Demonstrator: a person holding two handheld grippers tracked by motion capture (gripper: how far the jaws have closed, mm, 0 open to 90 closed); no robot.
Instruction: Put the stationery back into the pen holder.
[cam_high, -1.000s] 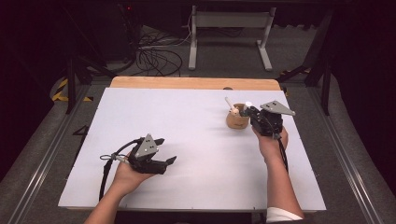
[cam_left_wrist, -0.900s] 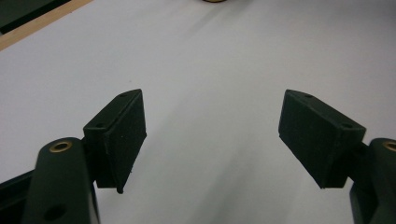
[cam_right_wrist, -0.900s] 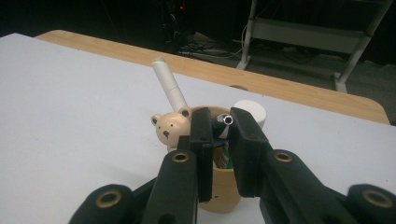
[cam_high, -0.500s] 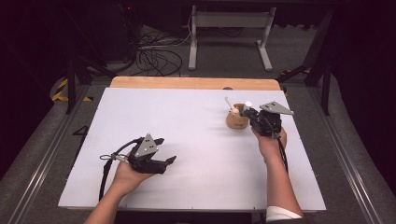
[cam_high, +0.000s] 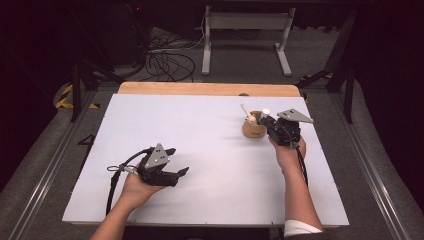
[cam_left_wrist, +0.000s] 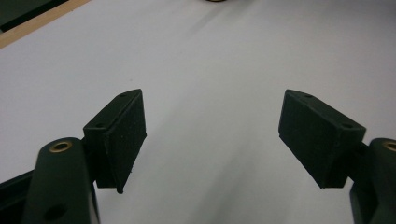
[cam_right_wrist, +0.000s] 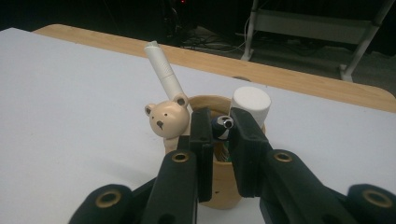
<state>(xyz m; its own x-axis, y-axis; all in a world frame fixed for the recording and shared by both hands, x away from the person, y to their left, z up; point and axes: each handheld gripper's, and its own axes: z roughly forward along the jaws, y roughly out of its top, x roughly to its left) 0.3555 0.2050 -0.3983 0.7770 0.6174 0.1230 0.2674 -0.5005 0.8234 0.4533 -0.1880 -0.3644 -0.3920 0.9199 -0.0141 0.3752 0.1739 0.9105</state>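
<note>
Right gripper view: right gripper jaws clamped on a dark pen in the wooden bear cup at table's far right. Lift straight up, avoid tipping it. Left gripper open, idle.

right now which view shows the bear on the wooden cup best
The right gripper view: the bear sits close up on the rim of the wooden cup, face clear, beside the right gripper. The high view shows it as a tiny pale dot. The left gripper view catches just a sliver of the cup's base.
</note>
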